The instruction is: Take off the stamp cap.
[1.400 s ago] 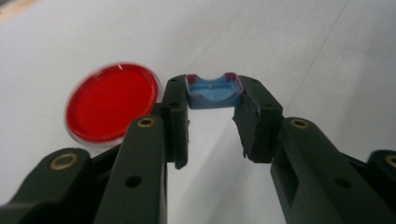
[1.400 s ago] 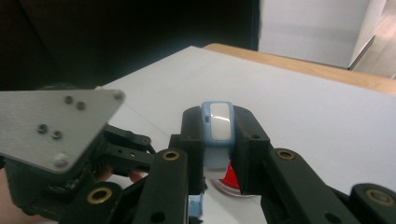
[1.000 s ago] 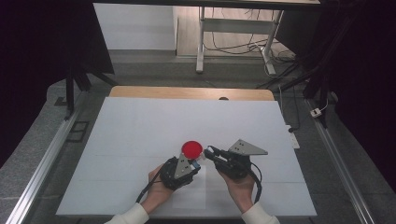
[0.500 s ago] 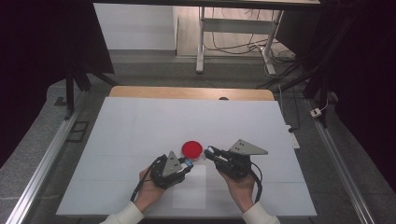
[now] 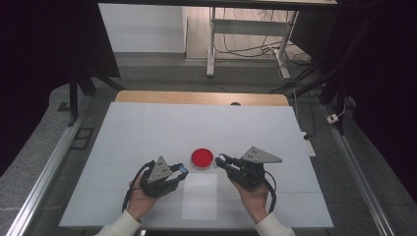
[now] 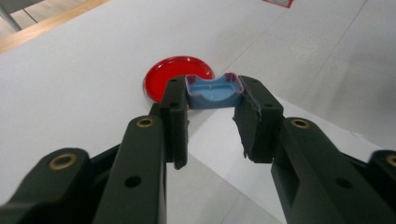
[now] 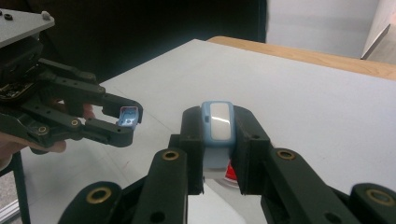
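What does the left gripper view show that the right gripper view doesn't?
The left gripper view shows the hollow inside of the small blue cap clamped in the left hand-held gripper, and the whole red dish behind it. The right gripper view shows the blue-and-white case clamped in the right hand-held gripper, and the wooden table edge. Both show the white table top, the cap and some of the red dish.

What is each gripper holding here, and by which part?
Left gripper clamps a small blue cap by its two ends. Right gripper clamps a light-blue case by its long sides.
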A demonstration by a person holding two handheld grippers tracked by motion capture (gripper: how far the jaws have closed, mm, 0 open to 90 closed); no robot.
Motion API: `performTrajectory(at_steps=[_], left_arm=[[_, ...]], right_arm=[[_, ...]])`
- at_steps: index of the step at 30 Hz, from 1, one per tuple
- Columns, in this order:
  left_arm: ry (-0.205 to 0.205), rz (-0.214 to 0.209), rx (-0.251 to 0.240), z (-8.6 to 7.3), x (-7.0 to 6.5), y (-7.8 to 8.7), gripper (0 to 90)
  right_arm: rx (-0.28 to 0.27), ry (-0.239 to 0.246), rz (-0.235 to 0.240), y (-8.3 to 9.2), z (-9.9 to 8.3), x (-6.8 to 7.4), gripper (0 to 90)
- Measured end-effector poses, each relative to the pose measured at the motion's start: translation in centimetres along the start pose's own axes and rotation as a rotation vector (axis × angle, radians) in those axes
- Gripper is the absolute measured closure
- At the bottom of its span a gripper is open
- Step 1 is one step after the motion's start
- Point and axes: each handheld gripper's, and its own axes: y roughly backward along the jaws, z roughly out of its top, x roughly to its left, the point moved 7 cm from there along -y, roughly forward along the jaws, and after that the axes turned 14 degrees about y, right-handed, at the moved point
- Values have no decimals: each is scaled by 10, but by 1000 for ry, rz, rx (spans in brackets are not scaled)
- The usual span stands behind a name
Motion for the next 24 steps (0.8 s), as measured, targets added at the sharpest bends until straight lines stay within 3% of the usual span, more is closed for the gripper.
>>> performTrajectory(at_steps=[12, 24], left_arm=[[27, 17, -4, -10, 9, 19, 654], [97, 61, -31, -29, 33, 59, 654]], right_arm=[[-1, 4, -10, 2, 0, -4, 753], [-2, 6, -16, 3, 0, -7, 753]])
